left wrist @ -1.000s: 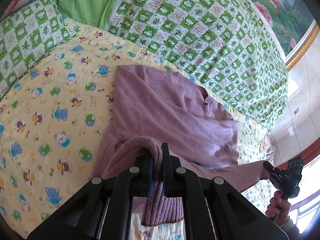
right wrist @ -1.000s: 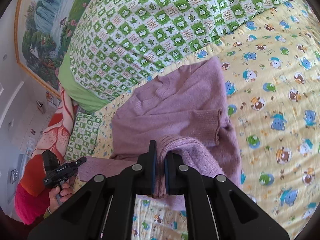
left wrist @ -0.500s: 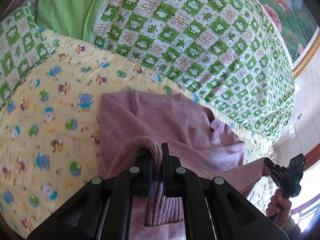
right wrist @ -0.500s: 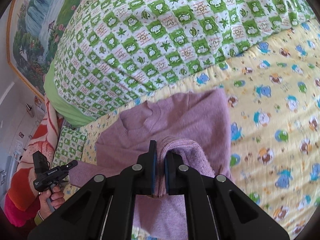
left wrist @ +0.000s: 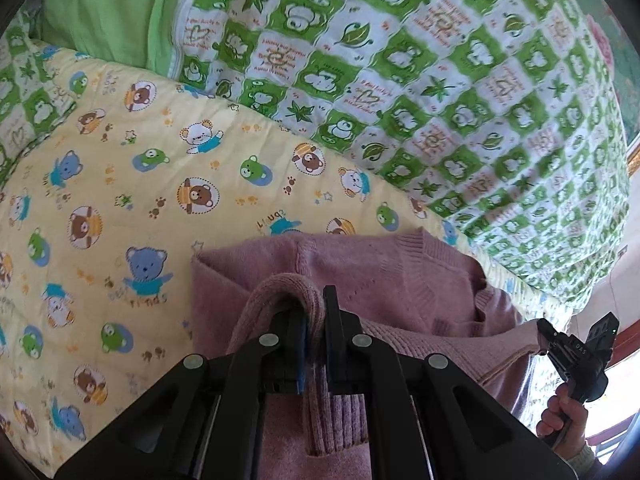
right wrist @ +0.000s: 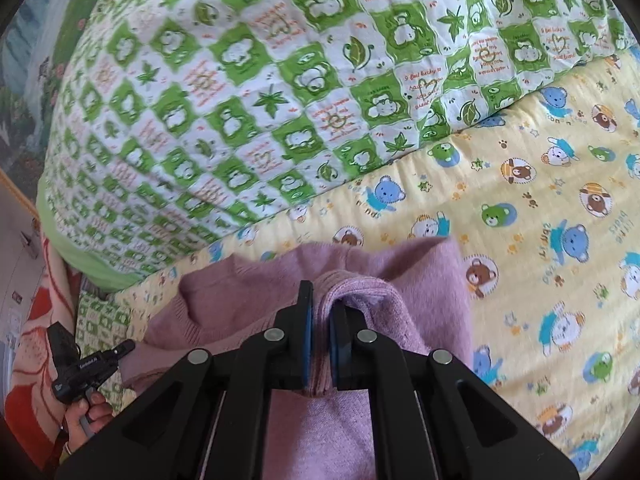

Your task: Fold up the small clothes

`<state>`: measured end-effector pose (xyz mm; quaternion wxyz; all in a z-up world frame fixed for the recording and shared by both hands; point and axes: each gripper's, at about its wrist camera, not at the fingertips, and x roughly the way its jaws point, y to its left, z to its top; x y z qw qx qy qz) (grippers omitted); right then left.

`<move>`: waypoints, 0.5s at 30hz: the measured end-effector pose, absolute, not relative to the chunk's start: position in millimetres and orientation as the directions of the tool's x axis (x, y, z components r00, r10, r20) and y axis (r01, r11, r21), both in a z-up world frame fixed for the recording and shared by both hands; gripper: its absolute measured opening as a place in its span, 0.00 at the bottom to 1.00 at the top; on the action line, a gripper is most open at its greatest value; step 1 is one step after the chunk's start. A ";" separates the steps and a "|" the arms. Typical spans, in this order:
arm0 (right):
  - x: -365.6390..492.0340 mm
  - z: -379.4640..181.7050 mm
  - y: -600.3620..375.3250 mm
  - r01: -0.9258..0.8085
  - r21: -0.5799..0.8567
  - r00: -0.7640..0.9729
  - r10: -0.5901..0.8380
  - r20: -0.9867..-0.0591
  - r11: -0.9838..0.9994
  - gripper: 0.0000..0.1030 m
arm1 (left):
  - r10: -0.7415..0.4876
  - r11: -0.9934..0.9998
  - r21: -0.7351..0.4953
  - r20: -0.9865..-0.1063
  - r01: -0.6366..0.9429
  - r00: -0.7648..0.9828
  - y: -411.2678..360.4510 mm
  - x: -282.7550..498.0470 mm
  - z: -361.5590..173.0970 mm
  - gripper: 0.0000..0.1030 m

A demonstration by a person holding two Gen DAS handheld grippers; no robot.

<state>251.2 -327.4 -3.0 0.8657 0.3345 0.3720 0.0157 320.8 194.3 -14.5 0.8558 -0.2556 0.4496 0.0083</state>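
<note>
Lying on a yellow bed sheet printed with cartoon bears: a mauve knitted sweater, ribbed neckline turned toward a puffy green-and-white checked quilt heaped along the far side of the bed. Just beside the quilt, at far left in the left wrist view, a plain green pillow.

Left tongs pressed together on a doubled-over ribbed edge of the sweater, knit looped up over the fingertips and hanging down between the black arms. Right tongs likewise pinching a raised fold of the same sweater, fabric bunched between the blue pads.

Seen across from each camera: a hand gripping the other tool's black handle, sweater stretched between the two. Lower portion of the garment lifted over the flat upper portion.
</note>
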 end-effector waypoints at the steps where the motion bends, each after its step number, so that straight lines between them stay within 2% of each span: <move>1: 256.3 -5.3 -327.8 0.226 0.586 0.720 0.272 -0.638 0.778 0.08 | -0.206 0.875 -0.417 -0.781 -0.247 0.590 194.1 326.8 -19.3 0.05; 9: 284.4 -33.2 -326.4 0.290 0.516 0.667 0.216 -0.713 0.806 0.08 | -0.179 0.902 -0.357 -0.821 -0.244 0.542 188.3 348.4 -43.8 0.07; 15: 286.8 -37.0 -333.0 0.315 0.555 0.653 0.248 -0.716 0.770 0.10 | -0.186 0.903 -0.362 -0.813 -0.229 0.552 187.3 342.4 -24.9 0.14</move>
